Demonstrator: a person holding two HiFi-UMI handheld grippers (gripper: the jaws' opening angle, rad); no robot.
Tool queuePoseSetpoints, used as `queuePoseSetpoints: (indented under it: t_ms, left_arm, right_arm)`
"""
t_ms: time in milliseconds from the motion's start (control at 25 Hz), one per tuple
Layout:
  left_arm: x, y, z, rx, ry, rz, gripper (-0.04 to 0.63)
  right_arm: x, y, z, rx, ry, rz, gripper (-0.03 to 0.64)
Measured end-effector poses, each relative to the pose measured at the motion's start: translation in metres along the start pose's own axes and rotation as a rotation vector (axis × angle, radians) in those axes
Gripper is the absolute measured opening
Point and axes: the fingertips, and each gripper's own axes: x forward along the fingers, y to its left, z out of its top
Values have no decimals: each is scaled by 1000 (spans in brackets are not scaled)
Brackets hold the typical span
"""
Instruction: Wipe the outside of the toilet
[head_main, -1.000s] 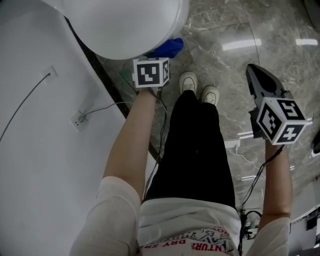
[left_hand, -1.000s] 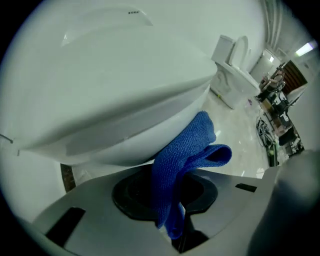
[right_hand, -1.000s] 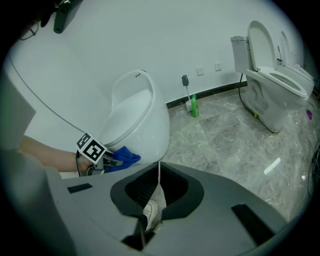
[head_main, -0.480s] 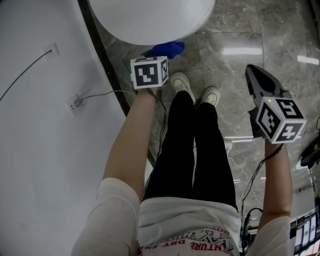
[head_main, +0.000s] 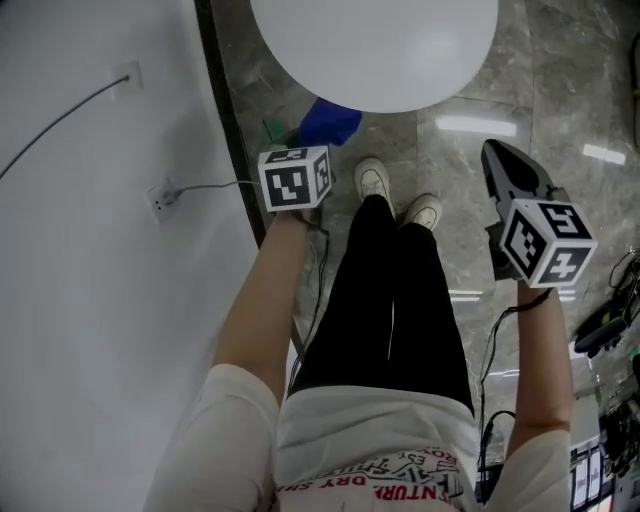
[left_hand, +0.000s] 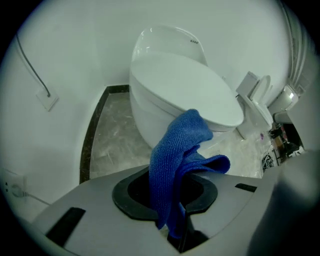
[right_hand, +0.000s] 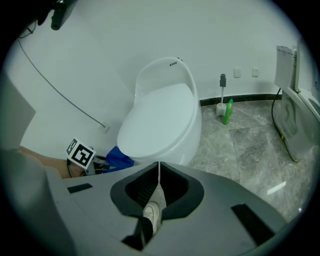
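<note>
While a person is standing before a white toilet (left_hand: 175, 85) with its lid down, the left gripper (left_hand: 175, 175) is clamping a blue microfiber cloth (left_hand: 177, 145), which is hanging close to the bowl's front. The right gripper (right_hand: 159, 172) is hovering off to the side above the grey marble floor (right_hand: 250, 150), its jaws pressing together on nothing.

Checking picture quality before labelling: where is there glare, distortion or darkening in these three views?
Head view: glare streaks on the marble floor, toilet lid washed out white. Left gripper view: fisheye bending, black corners, blue cloth sharp. Right gripper view: same black corners, a bright floor reflection at lower right.
</note>
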Motion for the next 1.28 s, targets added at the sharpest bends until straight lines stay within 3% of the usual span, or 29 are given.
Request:
queuePoseSetpoints:
  t_ms: [280,400,560,800,1040,1280]
  left_arm:
    - [-75,-16,35,-34,-47,-106,94]
    - [-108,-23,71,-25,-86,-134,94]
    - [-141,-29,146,-16,-178,-134,94]
    - [-167,-41,278,7,-295,-120,94]
    - [-168,-67,416,-4,-410,-109,94]
    - [-149,-95,546,-19,-525,-155,94]
  right_arm:
    - [-20,41,79,-17,-9,-33,18]
    - [-35,53,123,-25,-54,-49,18]
    - [-54,55,191,-77,-125,-56,18]
    - [-47,37,271,-150,-104,-24,18]
    - [-30,-6,337,-186,-75,21,18]
    - [-13,-56,394,-194,-92,51,18]
